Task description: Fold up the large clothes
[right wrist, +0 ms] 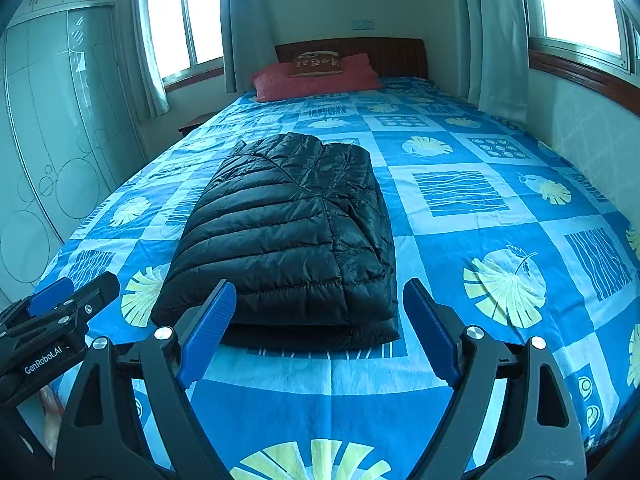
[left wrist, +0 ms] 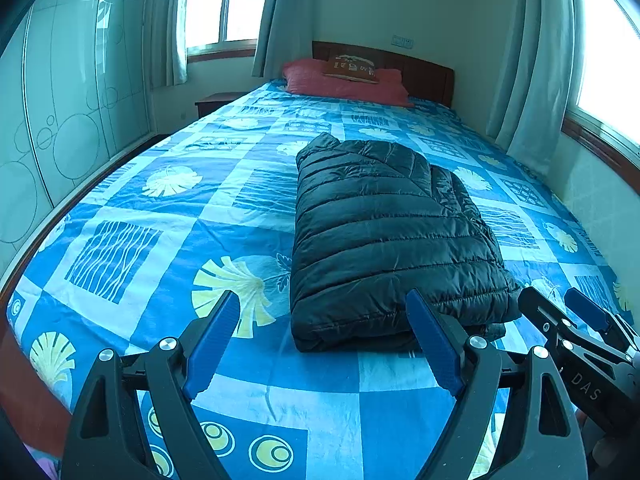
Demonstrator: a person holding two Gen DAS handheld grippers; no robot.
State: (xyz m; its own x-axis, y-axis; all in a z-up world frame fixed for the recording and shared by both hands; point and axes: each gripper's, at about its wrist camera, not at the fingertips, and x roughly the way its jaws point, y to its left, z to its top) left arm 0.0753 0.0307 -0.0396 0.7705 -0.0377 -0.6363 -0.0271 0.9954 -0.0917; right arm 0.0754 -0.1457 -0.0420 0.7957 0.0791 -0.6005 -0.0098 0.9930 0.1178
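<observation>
A folded black jacket (left wrist: 384, 240) lies on the bed (left wrist: 160, 208), atop its blue patterned cover. The left gripper (left wrist: 324, 336) and right gripper (right wrist: 320, 320) hover near its front edge, fingers spread apart, holding nothing.

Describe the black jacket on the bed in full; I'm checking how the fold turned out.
The black jacket is a puffy quilted coat, shiny like nylon, stitched in horizontal channels. It is folded into a compact, roughly rectangular bundle of stacked layers, with the layered edge toward the cameras. It lies flat on the blue patterned bedspread, near the foot of the bed, well short of the red pillow. Only the bedspread touches it; the left gripper and right gripper stand open, short of it.
</observation>
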